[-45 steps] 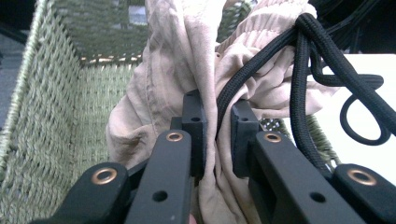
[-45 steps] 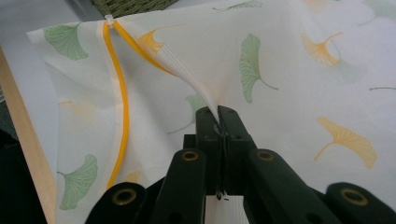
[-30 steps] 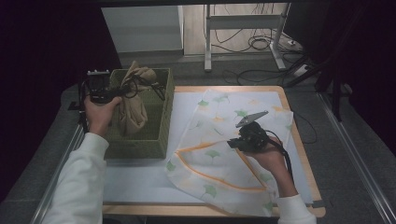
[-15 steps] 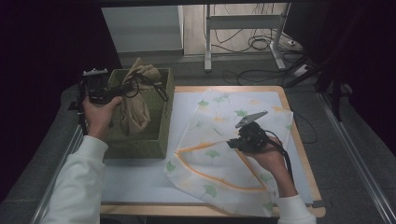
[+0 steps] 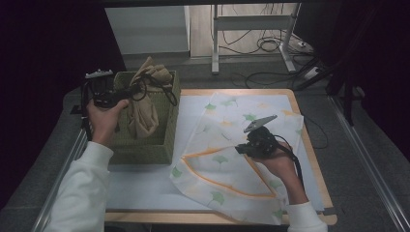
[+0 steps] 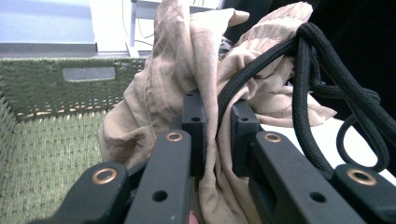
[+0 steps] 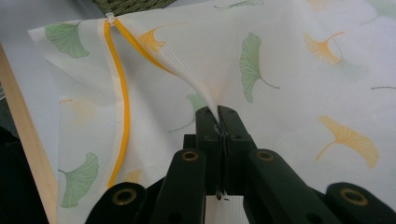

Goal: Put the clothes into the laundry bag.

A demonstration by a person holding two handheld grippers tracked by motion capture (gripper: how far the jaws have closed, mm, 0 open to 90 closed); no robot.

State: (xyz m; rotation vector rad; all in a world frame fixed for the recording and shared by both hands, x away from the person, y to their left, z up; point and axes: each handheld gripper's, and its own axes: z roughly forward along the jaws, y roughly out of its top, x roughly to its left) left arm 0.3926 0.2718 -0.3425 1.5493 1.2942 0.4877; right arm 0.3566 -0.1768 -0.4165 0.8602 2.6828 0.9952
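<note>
A beige garment point(image 5: 144, 104) hangs bunched over the green woven basket point(image 5: 169, 135) at the table's left. My left gripper point(image 5: 126, 93) is shut on the beige garment point(image 6: 210, 74), with a black cord point(image 6: 303, 93) looped over the cloth beside the jaws. A white mesh bag point(image 5: 232, 159) printed with ginkgo leaves and edged by an orange zipper point(image 5: 212, 181) lies spread on the table. My right gripper point(image 5: 240, 149) is shut on a pinch of the mesh bag point(image 7: 187, 60) near the zipper point(image 7: 122, 93), lifting it into a small peak.
The wooden table's edge point(image 5: 316, 164) runs along the right side. A metal frame leg point(image 5: 214, 36) and floor cables point(image 5: 270, 46) stand beyond the table. Dark curtains close off both sides.
My left gripper has lifted the beige garment a little higher in the basket. The right gripper holds still on the mesh bag.
</note>
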